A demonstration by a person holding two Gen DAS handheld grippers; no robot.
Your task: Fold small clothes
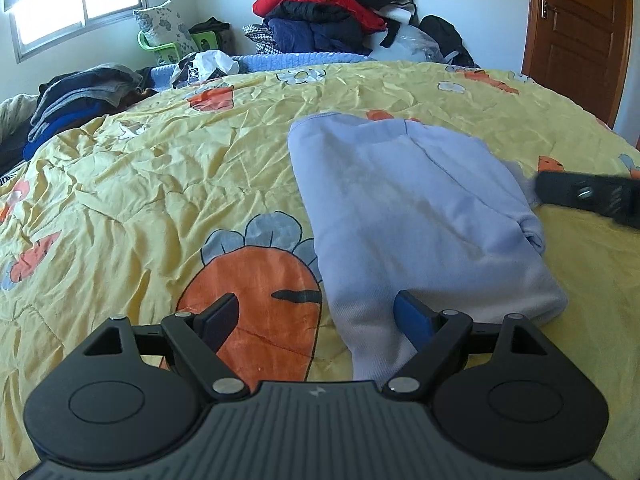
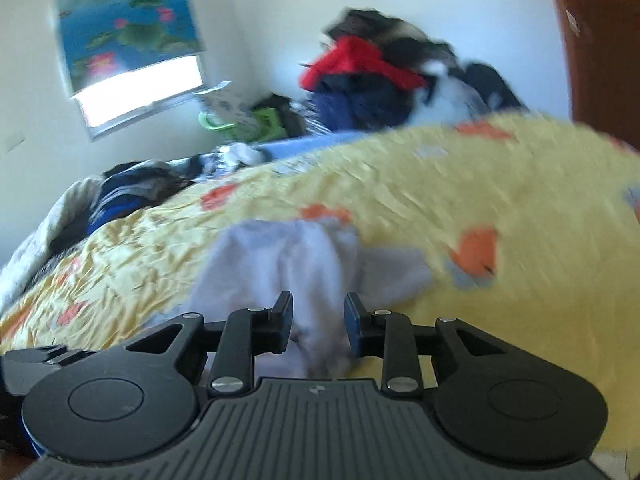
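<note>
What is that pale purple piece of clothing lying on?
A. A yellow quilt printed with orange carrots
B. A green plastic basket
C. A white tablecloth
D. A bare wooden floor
A: the lavender garment lies spread on the yellow quilt, right next to a large orange carrot print; the green basket stands far back by the window.

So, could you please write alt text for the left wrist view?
A lavender sweatshirt lies partly folded on a yellow carrot-print quilt. The open left gripper hovers at its near hem, and the right gripper shows at the right edge.
</note>
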